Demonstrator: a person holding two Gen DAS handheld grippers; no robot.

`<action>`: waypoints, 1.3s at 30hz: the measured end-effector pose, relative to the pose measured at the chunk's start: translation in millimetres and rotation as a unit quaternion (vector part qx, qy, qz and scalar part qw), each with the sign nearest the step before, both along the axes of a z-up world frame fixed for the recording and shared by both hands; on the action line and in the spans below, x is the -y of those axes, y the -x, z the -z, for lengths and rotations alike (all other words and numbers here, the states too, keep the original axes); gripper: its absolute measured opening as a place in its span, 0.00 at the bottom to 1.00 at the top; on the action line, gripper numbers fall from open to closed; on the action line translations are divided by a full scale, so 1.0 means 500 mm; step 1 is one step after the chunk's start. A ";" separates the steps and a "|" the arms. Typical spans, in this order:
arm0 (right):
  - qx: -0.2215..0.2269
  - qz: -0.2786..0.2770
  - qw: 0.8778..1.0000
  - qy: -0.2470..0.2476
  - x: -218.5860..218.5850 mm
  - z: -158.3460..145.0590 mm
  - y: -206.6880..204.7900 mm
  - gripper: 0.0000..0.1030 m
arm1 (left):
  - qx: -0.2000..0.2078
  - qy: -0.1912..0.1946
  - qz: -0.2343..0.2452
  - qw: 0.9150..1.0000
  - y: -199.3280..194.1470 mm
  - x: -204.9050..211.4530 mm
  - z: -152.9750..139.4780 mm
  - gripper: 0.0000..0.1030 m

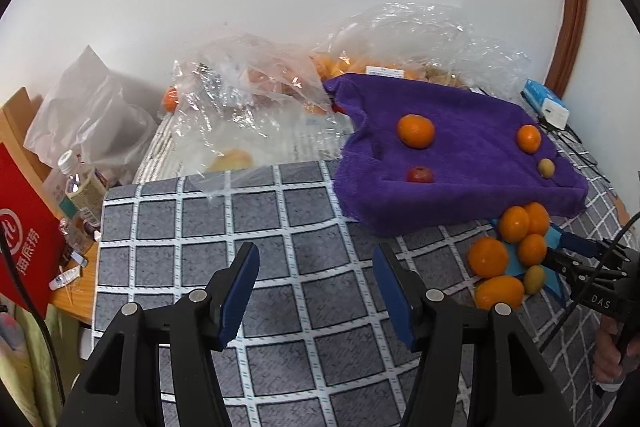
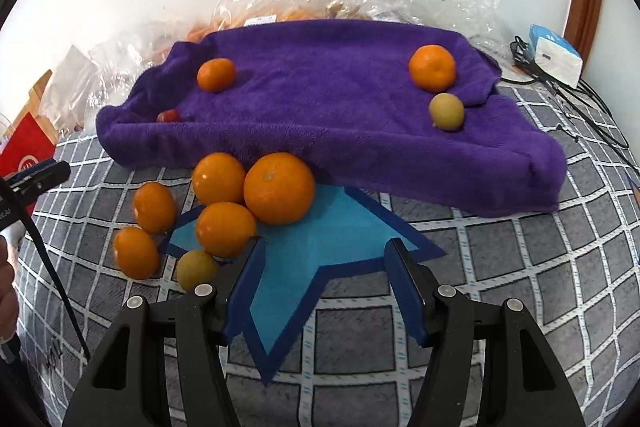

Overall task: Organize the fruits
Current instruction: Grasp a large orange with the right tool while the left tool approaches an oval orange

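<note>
A purple towel (image 2: 340,115) (image 1: 460,163) lies on the grey checked cloth. On it sit two oranges (image 2: 216,75) (image 2: 432,67), a yellow-green fruit (image 2: 446,111) and a small red fruit (image 2: 168,115). In front of it, several oranges (image 2: 279,187) and a small yellow-green fruit (image 2: 197,269) cluster on a blue star-shaped mat (image 2: 320,251); the cluster also shows in the left wrist view (image 1: 508,255). My right gripper (image 2: 322,279) is open and empty over the star mat, right of the cluster. My left gripper (image 1: 316,279) is open and empty over bare cloth, left of the fruit.
Clear plastic bags (image 1: 256,95) holding more fruit lie behind the towel by the wall. A tissue pack (image 2: 554,55) and black cables (image 2: 580,99) are at the far right. A red bag (image 1: 24,227), bottles (image 1: 80,187) and a wooden table edge are at the left.
</note>
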State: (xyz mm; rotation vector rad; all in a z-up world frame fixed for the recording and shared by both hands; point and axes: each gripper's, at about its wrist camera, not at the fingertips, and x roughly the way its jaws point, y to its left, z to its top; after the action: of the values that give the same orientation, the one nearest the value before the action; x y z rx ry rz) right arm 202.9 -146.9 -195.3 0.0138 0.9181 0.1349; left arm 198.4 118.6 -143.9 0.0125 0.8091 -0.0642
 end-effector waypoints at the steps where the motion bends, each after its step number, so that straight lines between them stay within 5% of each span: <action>1: 0.005 -0.003 1.000 0.008 -0.005 0.000 0.000 0.60 | -0.001 0.000 -0.003 1.000 -0.001 -0.003 0.001 0.55; 3: 0.004 -0.006 1.000 0.013 -0.010 -0.001 -0.005 0.56 | -0.005 0.007 -0.005 1.000 -0.005 -0.009 0.005 0.55; 10: 0.016 -0.009 1.000 0.010 -0.004 -0.003 -0.001 0.13 | -0.016 0.022 -0.017 0.999 -0.016 -0.022 0.023 0.55; 18: 0.020 -0.007 1.000 -0.020 0.049 -0.019 0.025 0.14 | -0.025 0.028 -0.005 0.999 -0.010 0.003 0.015 0.55; 24: 0.050 -0.060 0.996 -0.036 0.025 -0.042 0.015 0.44 | -0.013 0.023 -0.018 0.999 0.018 0.026 -0.012 0.55; 32: 0.013 -0.071 0.994 -0.079 0.003 -0.024 -0.057 0.44 | -0.014 0.039 -0.062 0.997 0.054 0.025 -0.023 0.55; 39: -0.022 -0.083 0.989 -0.122 0.014 -0.006 -0.075 0.38 | -0.025 0.077 -0.050 0.995 0.061 0.059 0.003 0.55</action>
State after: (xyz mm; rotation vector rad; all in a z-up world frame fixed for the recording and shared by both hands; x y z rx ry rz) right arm 240.6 -154.0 -192.5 0.1677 0.9414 0.4032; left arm 168.1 89.0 -145.2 -0.1754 0.8516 -0.0319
